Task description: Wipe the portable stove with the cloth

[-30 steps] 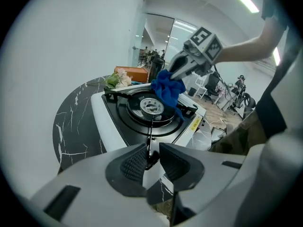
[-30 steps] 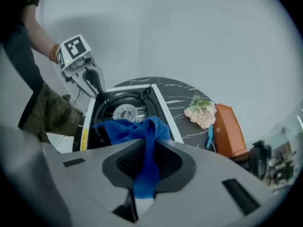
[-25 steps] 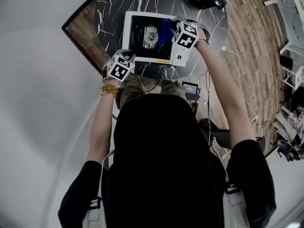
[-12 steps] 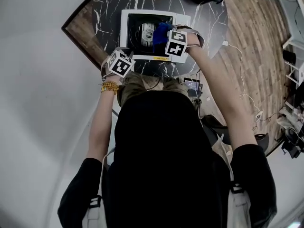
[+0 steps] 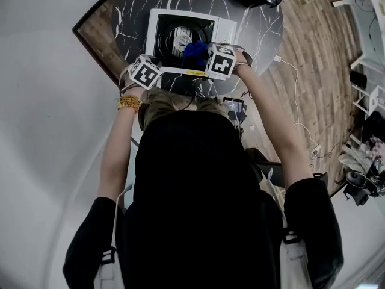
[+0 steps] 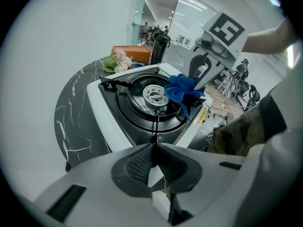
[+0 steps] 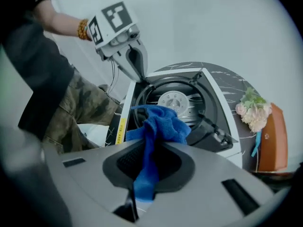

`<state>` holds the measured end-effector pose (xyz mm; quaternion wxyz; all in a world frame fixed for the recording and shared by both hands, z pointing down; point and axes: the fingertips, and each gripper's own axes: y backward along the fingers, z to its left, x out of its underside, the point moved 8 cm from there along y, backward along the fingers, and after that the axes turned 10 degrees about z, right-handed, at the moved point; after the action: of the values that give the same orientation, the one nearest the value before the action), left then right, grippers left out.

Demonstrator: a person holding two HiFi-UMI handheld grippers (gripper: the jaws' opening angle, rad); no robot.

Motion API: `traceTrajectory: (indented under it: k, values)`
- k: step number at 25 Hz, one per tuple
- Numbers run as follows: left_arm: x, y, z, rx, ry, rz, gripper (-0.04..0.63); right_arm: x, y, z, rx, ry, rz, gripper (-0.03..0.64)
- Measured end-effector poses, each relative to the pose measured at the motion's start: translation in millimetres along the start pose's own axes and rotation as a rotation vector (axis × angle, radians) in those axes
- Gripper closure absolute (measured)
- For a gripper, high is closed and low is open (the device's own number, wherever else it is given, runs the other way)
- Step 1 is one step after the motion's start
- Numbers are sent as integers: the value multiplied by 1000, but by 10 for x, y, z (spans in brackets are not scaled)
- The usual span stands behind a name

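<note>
The right gripper [image 7: 144, 171] has slid the cloth [image 7: 158, 119] away from the stove's control end toward the burner [image 7: 173, 100] over the last second. Its jaws are clamped on a fold of the blue cloth, which bunches in the black well of the portable stove [image 7: 226, 124] beside the burner. The left gripper [image 6: 154, 157] is pinched tight on a thin pan-support prong [image 6: 154, 134] at the stove's near edge. The stove sits on a dark marble table [image 6: 75, 112].
</note>
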<state>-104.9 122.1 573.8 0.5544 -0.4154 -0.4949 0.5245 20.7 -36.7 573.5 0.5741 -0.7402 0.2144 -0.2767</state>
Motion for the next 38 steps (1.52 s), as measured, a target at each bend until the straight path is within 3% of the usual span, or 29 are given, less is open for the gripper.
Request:
traceTrajectory:
  k: [1, 3, 5, 7, 10, 16, 29, 31, 34, 35, 36, 38]
  values:
    - [-20, 3, -8, 8, 2, 2, 569, 63, 87, -111, -7, -37, -28, 583]
    - [-51, -4, -27, 26, 4, 8, 569, 244, 315, -427, 96, -99, -39, 583]
    - [-53, -1, -12, 25, 7, 2, 569, 392, 486, -809, 249, -73, 54, 583]
    - [-37, 4, -11, 16, 20, -8, 569, 452, 476, -1121, 318, -32, 133, 583]
    - [-49, -16, -27, 15, 48, -1, 569, 403, 354, -1295, 294, -50, 139, 583]
    - [-106, -2, -18, 9, 21, 78, 569, 312, 266, -1042, 291, 13, 154, 584]
    - [-137, 2, -25, 10, 62, 131, 568, 344, -77, 476, 160, 113, 32, 584]
    - [-144, -12, -30, 25, 66, 127, 566, 411, -80, 499, 65, 56, -30, 584]
    - [-158, -34, -36, 37, 70, 104, 566, 597, 27, 215, -170, -47, -145, 584]
    - [-161, -37, -38, 36, 70, 100, 566, 660, 116, 43, -172, -61, -165, 583]
    - [-166, -37, -38, 33, 69, 97, 566, 716, 235, -170, -119, -77, -174, 583]
    - [-162, -8, -27, 16, 65, 117, 566, 806, 454, -669, 84, -111, -155, 583]
